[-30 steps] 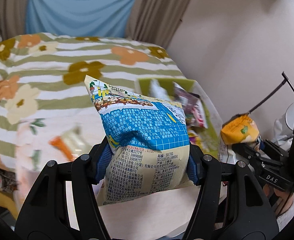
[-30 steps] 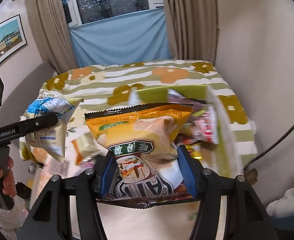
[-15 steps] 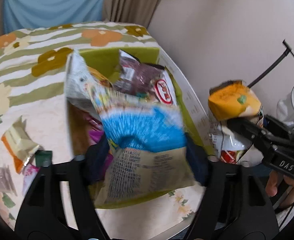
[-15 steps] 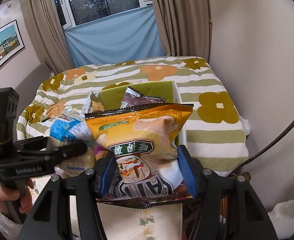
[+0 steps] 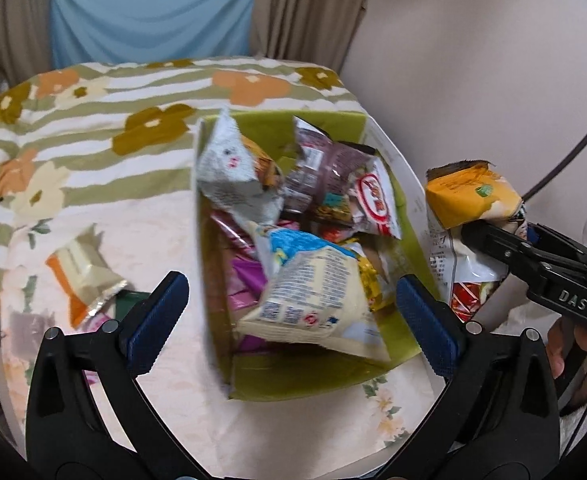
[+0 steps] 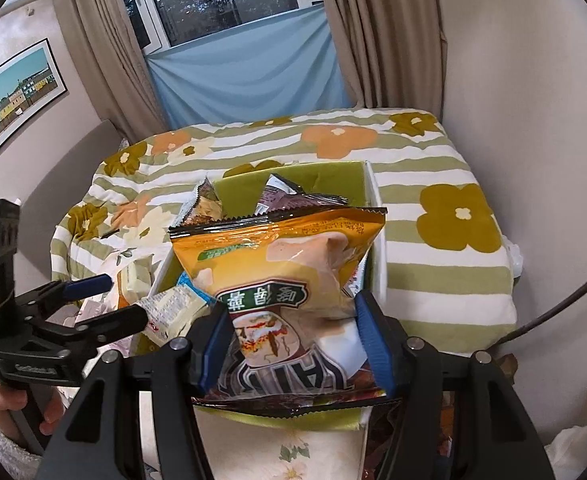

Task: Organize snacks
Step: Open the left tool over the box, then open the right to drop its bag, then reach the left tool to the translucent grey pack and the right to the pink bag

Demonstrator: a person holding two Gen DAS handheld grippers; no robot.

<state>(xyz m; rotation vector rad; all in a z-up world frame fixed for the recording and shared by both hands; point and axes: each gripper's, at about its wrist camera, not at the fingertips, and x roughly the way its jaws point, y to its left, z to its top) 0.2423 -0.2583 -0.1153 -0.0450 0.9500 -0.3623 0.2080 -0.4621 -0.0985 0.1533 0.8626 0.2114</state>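
A green box full of snack packets sits on the flowered bed. My left gripper is open above the box's near end; the blue and cream packet lies loose in the box between its fingers. My right gripper is shut on an orange snack bag, held above the box. That bag also shows in the left wrist view, right of the box. The left gripper shows in the right wrist view at the left.
A cream and orange packet and other small packets lie on the bedspread left of the box. A wall stands close on the right. Curtains and a blue cloth hang behind the bed.
My left gripper moved over the box, opened and let go of the blue and cream packet, which now lies in the box. My right gripper keeps hold of the orange bag, closer to the box.
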